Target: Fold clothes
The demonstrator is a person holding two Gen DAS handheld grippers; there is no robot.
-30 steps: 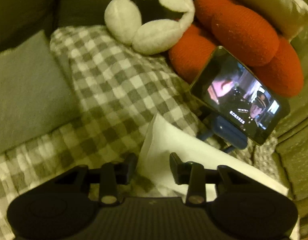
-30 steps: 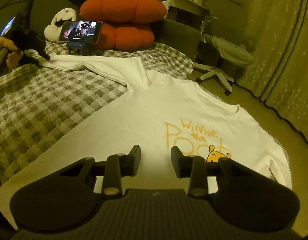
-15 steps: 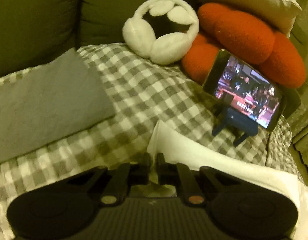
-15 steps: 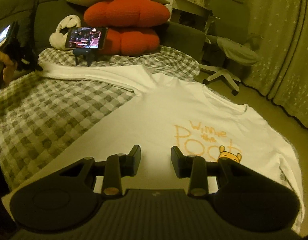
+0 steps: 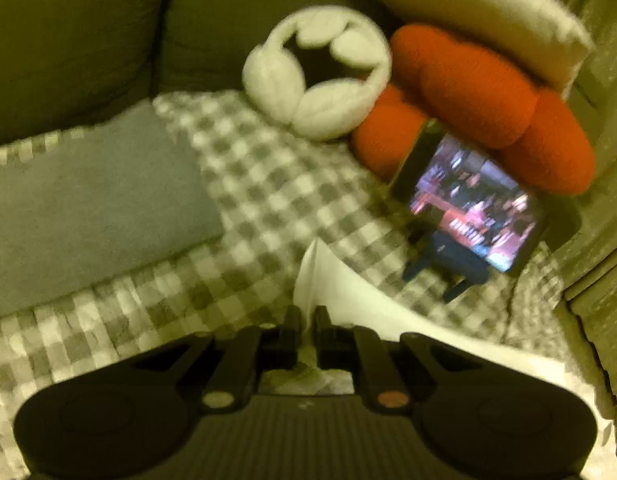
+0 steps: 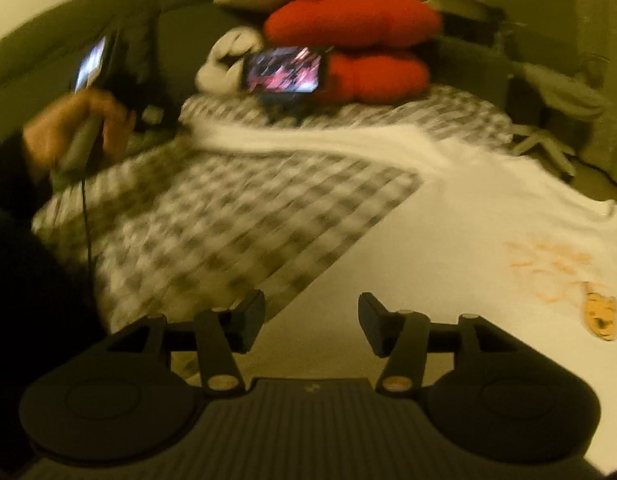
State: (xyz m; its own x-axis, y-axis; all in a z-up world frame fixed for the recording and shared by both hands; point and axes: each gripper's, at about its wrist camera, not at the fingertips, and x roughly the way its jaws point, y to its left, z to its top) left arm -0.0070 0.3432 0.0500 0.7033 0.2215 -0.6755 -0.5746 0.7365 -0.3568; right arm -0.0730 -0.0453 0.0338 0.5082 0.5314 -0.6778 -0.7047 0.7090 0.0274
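Pinching the white cotton shirt's sleeve [image 5: 328, 280] in my left tool [image 5: 307, 326], my right tool [image 6: 311, 312] hangs open above its body.

Left wrist view low, close over checked blanket [image 5: 268, 200], right wrist view farther back (both facing phone [image 6: 283, 69])

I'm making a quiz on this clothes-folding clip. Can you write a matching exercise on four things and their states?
Column 1:
1. left gripper
2. right gripper
3. phone
4. white shirt

Column 2:
A. playing a video on a stand
B. jaws apart, holding nothing
C. spread over the checkered blanket
D. pinching the sleeve end

Pairs: 1-D, 2-B, 3-A, 4-C
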